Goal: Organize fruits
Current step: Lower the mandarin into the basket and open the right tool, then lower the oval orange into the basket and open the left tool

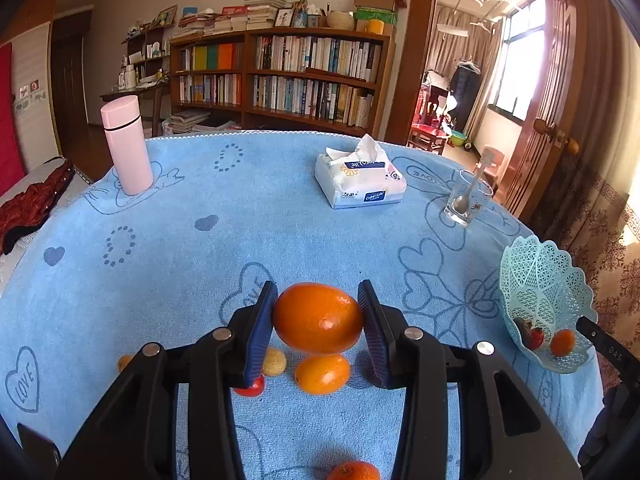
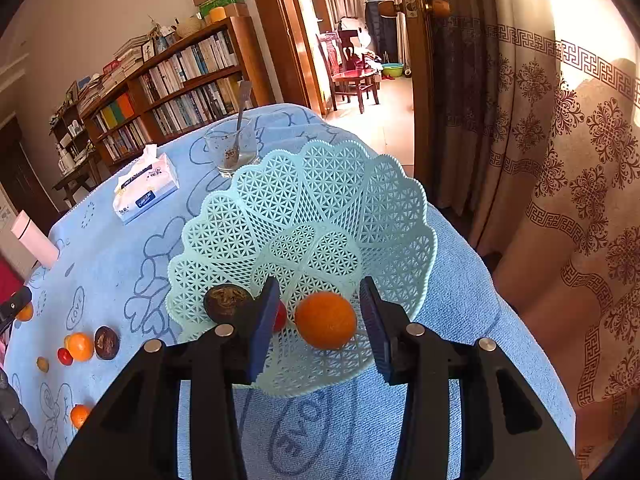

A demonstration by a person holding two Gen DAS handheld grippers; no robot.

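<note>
Right gripper (image 2: 320,320) stands open around the orange (image 2: 326,320) lying in the basket (image 2: 312,200), so I back it straight out clear of the rim, while my left gripper (image 1: 318,316), clamped on another orange (image 1: 318,318), carries it rightward to that basket.

Blue tablecloth (image 1: 280,220): soft terry cloth, matt. Basket (image 2: 320,208): pale green plastic lattice. Orange (image 1: 318,318): glossy peel. Cup (image 1: 464,196), far right: clear glass w/ metal spoon (image 1: 470,190). Tissue pack (image 1: 360,184): shiny plastic wrap.
</note>
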